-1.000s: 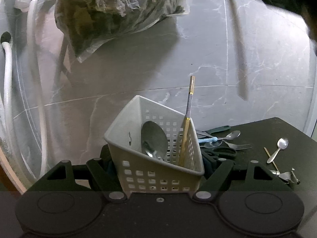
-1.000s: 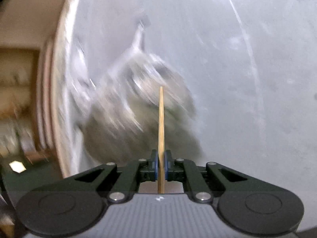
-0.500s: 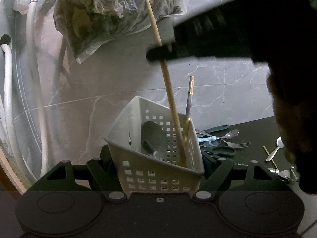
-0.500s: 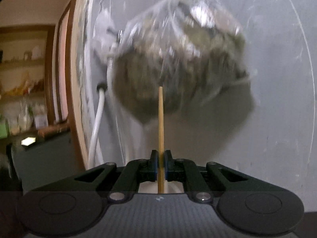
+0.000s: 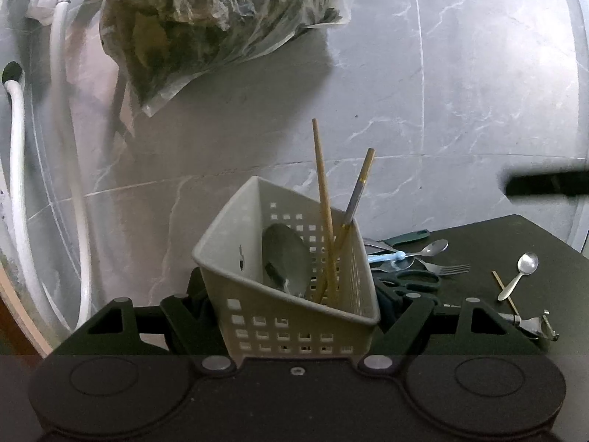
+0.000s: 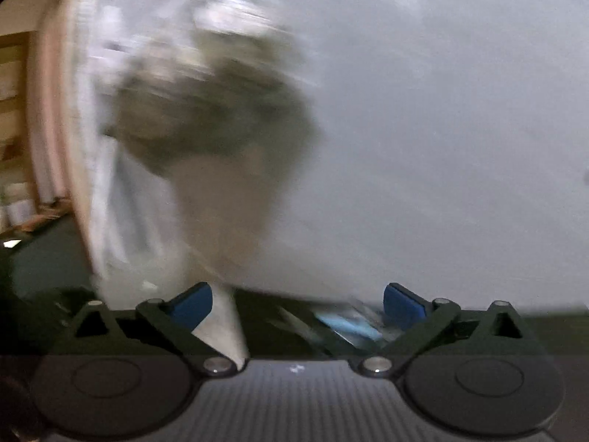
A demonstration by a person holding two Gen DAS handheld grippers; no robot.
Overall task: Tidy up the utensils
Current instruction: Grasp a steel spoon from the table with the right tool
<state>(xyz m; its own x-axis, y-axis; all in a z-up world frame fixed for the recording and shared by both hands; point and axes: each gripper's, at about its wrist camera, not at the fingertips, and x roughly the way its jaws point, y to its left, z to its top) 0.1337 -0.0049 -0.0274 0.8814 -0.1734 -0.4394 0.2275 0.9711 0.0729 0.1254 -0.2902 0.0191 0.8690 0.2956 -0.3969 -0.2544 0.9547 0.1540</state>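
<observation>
My left gripper (image 5: pixel 294 305) is shut on a white perforated basket (image 5: pixel 228 235), one finger on each side wall. Inside stand a large spoon (image 5: pixel 285 258), a gold-and-grey chopstick (image 5: pixel 359 188) and a plain wooden chopstick (image 5: pixel 321 184), which leans against the far wall. In the blurred right wrist view my right gripper (image 6: pixel 298 305) has its jaws opening wide, blue pads (image 6: pixel 193 304) apart with nothing between them. One dark finger of it shows at the right edge (image 5: pixel 545 184) of the left wrist view.
On the black table (image 5: pixel 497 235) behind the basket lie a fork (image 5: pixel 445 268), scissors (image 5: pixel 416 280), a small spoon (image 5: pixel 522 269), a thin wooden stick (image 5: pixel 504 291) and a peeler (image 5: pixel 530 322). A plastic bag (image 5: pixel 221 18) and white hoses (image 5: pixel 18 147) hang on the marble wall.
The right gripper carried the wooden chopstick over the basket, let go of it there and opened. It has since drawn off to the right. The left gripper and basket stayed put.
</observation>
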